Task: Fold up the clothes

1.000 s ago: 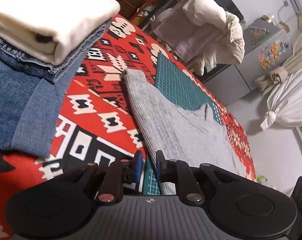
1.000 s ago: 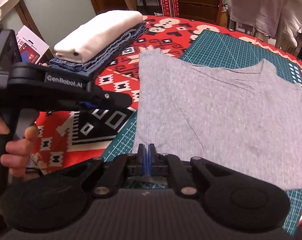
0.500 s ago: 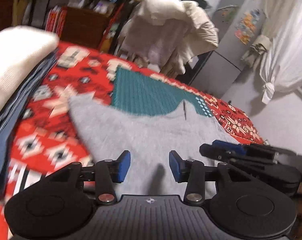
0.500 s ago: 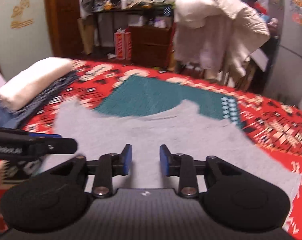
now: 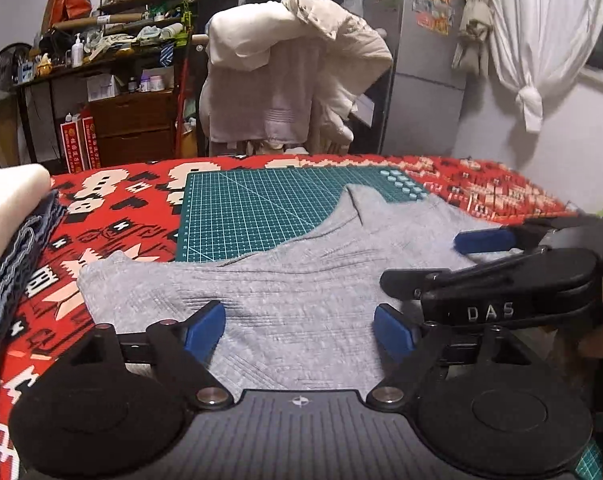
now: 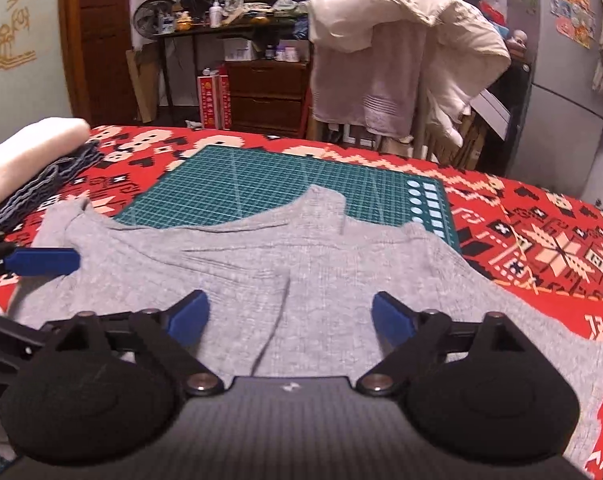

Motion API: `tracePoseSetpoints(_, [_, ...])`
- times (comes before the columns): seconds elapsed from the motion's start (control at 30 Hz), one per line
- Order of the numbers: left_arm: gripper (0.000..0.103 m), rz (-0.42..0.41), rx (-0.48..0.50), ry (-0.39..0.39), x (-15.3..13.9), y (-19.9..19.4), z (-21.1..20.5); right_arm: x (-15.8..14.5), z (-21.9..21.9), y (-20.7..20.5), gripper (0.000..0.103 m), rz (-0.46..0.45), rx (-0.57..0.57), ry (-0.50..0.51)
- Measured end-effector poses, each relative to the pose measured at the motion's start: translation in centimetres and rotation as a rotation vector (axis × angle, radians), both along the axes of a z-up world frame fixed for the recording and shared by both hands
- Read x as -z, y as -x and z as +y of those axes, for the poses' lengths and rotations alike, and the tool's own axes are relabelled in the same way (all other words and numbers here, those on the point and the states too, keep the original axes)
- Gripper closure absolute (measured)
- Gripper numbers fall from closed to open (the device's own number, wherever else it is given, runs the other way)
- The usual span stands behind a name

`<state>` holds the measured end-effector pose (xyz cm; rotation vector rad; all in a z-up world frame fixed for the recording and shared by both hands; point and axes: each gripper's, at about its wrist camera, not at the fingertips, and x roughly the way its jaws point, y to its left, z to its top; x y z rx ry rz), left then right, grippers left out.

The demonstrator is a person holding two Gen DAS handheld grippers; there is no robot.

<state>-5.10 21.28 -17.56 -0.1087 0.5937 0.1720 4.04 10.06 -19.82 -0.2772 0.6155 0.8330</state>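
Observation:
A grey knit garment [image 5: 301, 280] lies spread flat on the table, partly over a green cutting mat [image 5: 261, 208]; the right wrist view shows the same garment [image 6: 301, 264] with a raised crease down its middle. My left gripper [image 5: 300, 330] hovers open over the garment's near edge, nothing between its blue pads. The right gripper [image 6: 290, 320] is open too, above the near edge further right. In the left wrist view the right gripper [image 5: 481, 256] shows side-on at the right. One blue finger [image 6: 41, 262] of the left gripper shows at the left of the right wrist view.
A stack of folded clothes [image 6: 25, 160], cream on top of denim, sits at the table's left. A red patterned cloth [image 6: 541, 232] covers the table. Behind the far edge stand a chair draped with pale laundry [image 5: 293, 72], shelves and a fridge [image 5: 421, 60].
Both grippers opened wide, the right one letting go of the grey garment's edge. Both cameras tilted up from looking down at the table to looking level across it.

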Motion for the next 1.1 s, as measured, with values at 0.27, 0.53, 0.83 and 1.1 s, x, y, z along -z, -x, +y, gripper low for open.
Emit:
tracePoseSetpoints(0.27, [0.0,0.066,0.038,-0.139,0.5,-0.9,-2.3,0.6,-0.2,-0.8,0.0,0.038,0.044,0.01])
tracePoseSetpoints(0.53, [0.0,0.068,0.045,-0.111,0.6,-0.9,-1.9,0.6,-0.3,-0.7,0.0,0.037,0.042,0.006])
tracePoseSetpoints(0.83, [0.0,0.07,0.045,-0.105,0.4,-0.8,-1.8,0.6,-0.2,-0.7,0.0,0.037,0.046,0.007])
tracePoseSetpoints(1.1, [0.0,0.069,0.048,-0.109,0.5,-1.0,-1.8,0.8,-0.2,-0.5,0.0,0.033,0.046,0.005])
